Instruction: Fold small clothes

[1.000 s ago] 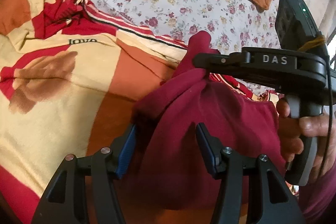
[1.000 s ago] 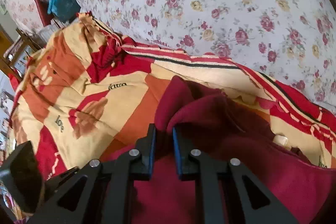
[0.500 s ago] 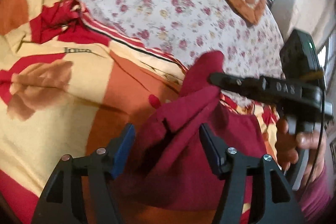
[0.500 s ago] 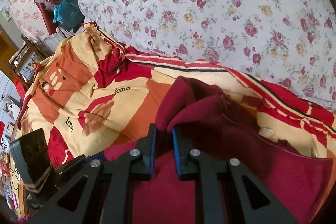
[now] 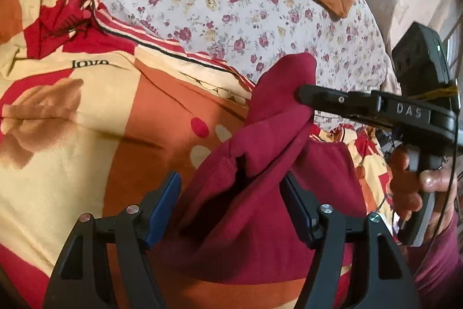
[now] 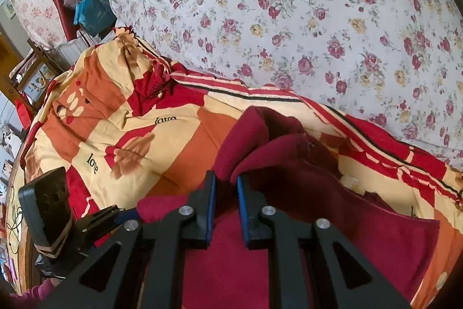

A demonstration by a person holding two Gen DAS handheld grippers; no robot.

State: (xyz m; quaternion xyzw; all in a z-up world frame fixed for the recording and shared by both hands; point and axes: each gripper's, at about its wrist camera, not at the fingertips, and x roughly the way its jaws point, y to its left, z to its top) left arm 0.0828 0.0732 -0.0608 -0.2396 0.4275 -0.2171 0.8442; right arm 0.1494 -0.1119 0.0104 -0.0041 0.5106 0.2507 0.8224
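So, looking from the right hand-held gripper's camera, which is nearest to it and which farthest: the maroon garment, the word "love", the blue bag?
1. Maroon garment: pinched between its fingers.
2. Word "love": left, on the orange blanket.
3. Blue bag: far upper left, beyond the bed.

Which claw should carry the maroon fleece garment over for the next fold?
Right. The right claw is shut on a raised fold of the maroon fleece garment. The left claw is opening, pads off the cloth.
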